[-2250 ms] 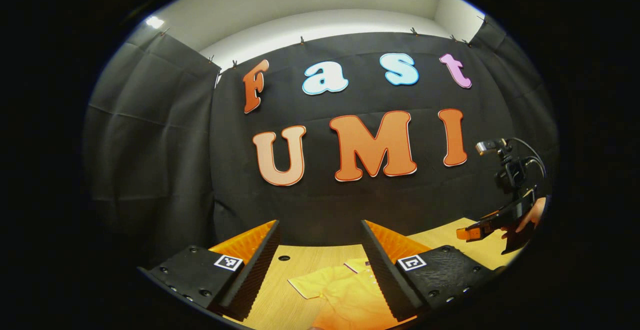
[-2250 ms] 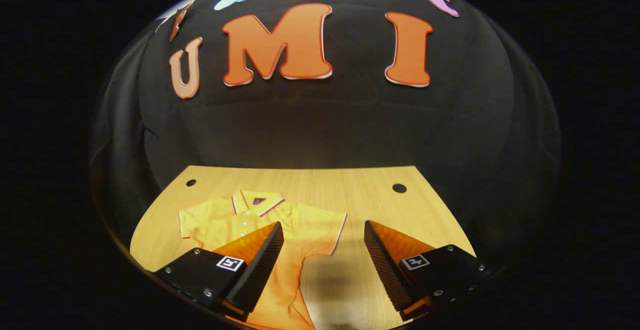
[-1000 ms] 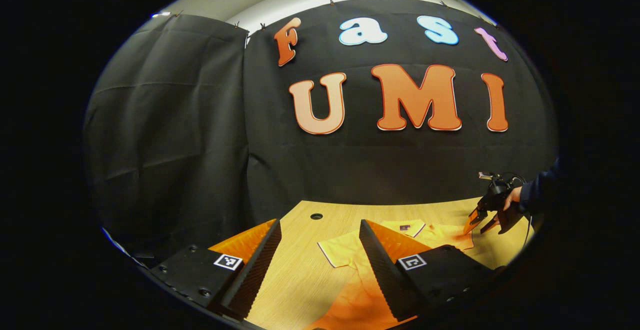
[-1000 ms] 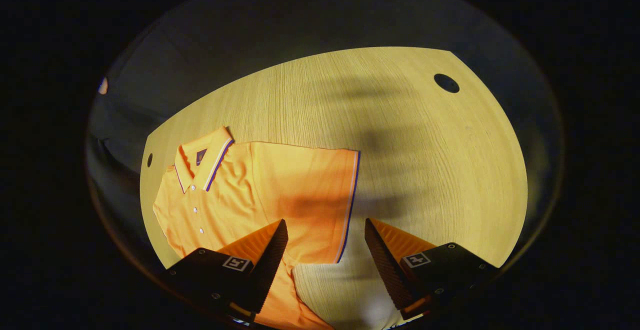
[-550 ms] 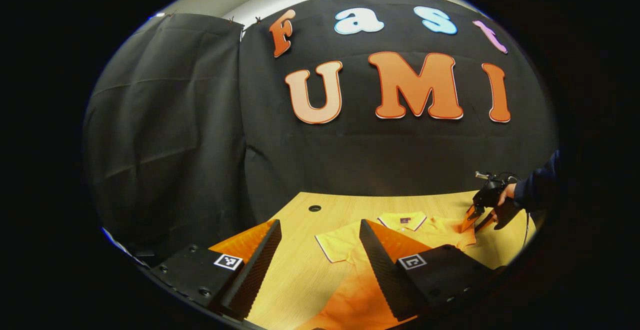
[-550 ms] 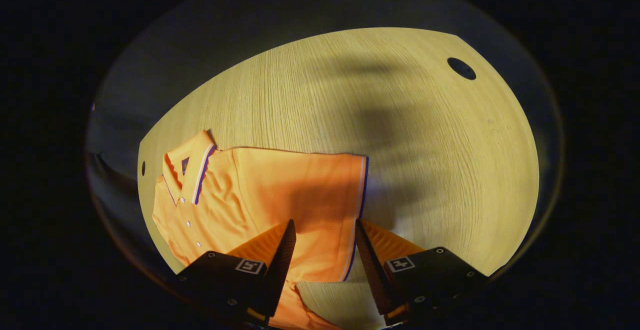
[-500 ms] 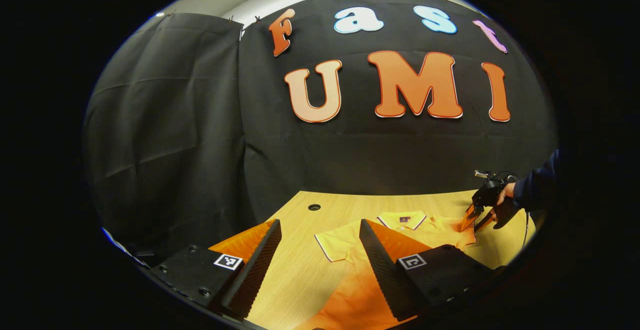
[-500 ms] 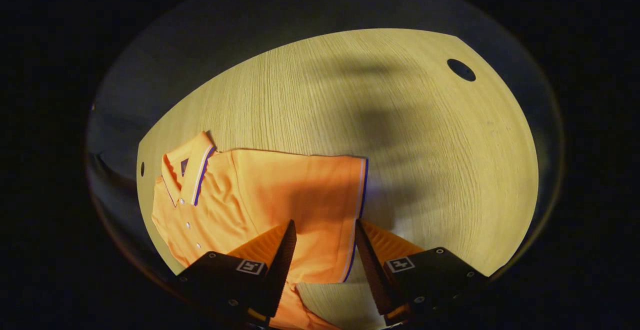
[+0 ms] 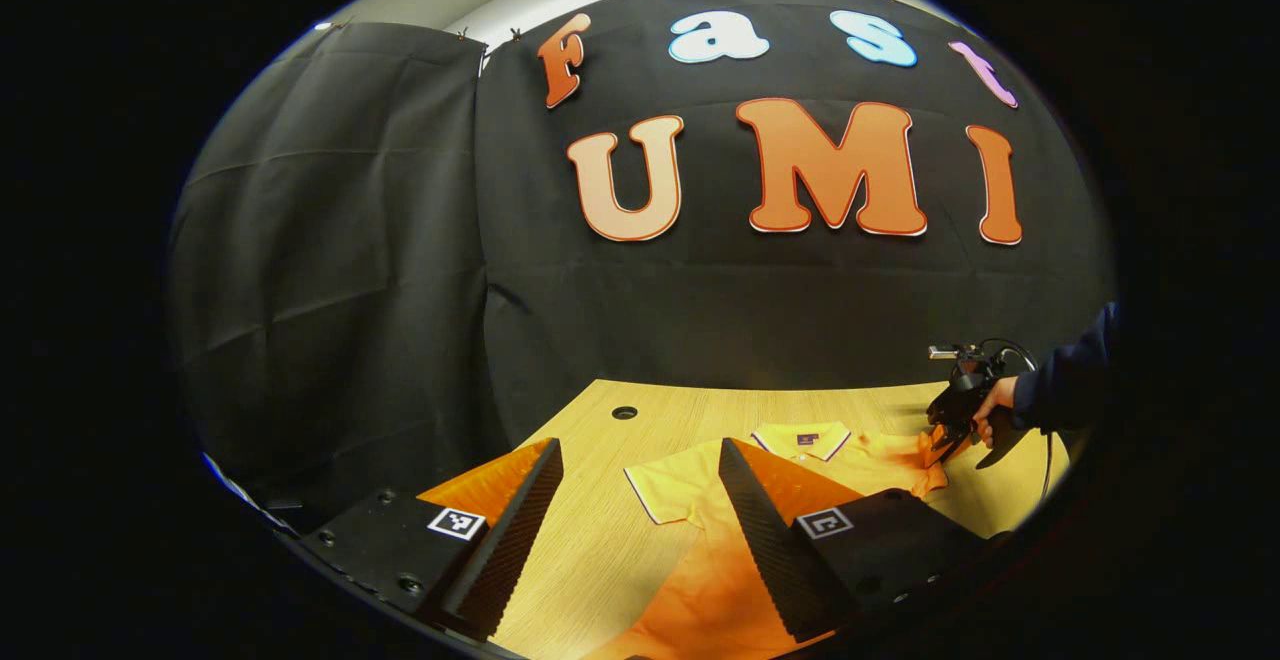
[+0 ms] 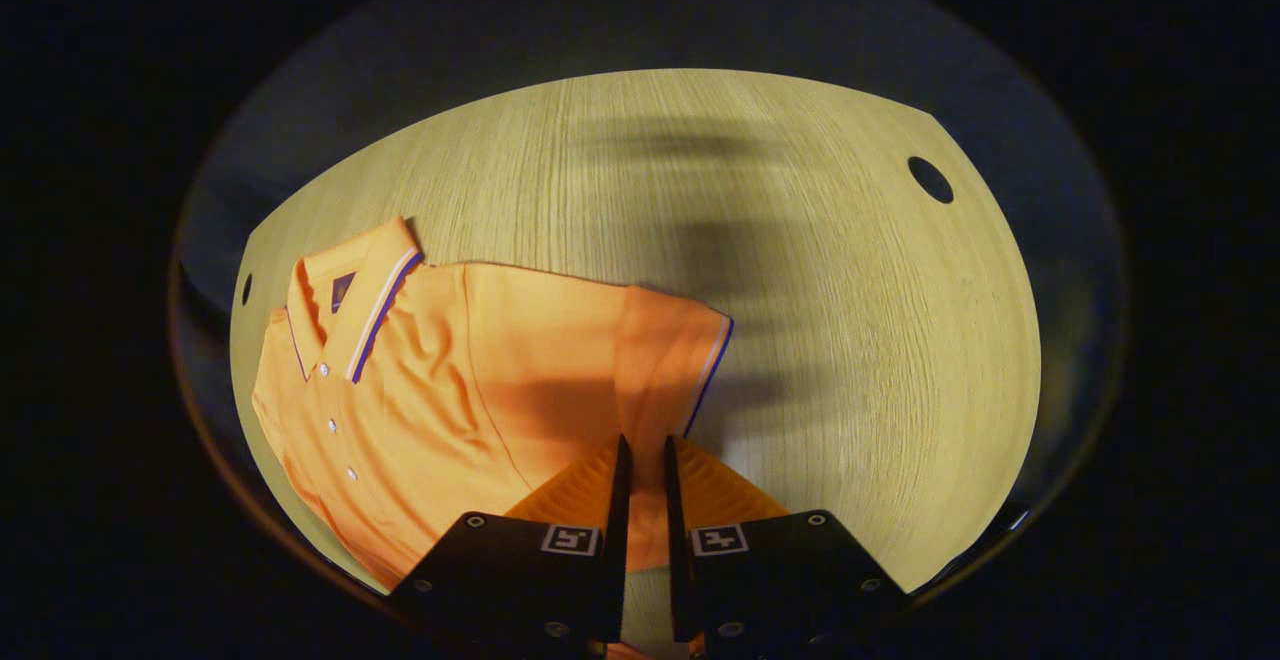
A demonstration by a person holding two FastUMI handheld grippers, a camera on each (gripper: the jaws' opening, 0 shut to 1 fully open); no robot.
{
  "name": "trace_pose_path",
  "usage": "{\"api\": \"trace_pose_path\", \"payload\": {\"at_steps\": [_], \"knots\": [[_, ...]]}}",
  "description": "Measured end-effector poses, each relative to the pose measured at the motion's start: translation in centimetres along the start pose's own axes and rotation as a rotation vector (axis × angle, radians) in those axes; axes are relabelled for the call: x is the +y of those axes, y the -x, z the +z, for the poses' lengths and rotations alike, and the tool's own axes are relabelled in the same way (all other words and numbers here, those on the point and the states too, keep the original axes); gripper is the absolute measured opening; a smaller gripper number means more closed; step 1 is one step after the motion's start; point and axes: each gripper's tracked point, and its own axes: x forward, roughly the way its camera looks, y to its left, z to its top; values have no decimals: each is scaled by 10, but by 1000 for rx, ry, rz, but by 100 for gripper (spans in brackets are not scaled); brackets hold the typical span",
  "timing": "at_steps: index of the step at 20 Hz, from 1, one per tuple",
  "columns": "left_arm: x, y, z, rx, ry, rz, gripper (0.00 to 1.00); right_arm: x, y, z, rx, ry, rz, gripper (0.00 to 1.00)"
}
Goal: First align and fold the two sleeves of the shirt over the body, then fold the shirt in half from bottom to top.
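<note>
Orange short-sleeved polo shirt point(image 10: 470, 390) flat on pale wooden table point(image 10: 820, 270), right gripper point(image 10: 642, 460) at 6 o'clock pinching its sleeve hem point(image 10: 706, 365), left gripper point(image 9: 640, 480) jaws wide apart above the table.

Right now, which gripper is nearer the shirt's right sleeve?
Right. The right gripper has its jaws pinched on the right sleeve; the left gripper hovers open near the shirt's other side.

There was one orange polo shirt point(image 10: 470, 390) on one wooden table point(image 10: 800, 340), which had two round holes point(image 10: 930, 180). Two grippers point(image 10: 643, 460) and one hand point(image 9: 985, 410) showed.
</note>
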Motion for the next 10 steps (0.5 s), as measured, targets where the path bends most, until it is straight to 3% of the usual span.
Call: {"api": "trace_pose_path", "payload": {"at_steps": [5, 10], "knots": [[7, -1, -7, 14, 29, 12, 97, 26, 32, 23, -100, -46, 114, 19], [10, 3, -10, 14, 35, 13, 97, 74, 65, 29, -141, 15, 224, 19]]}}
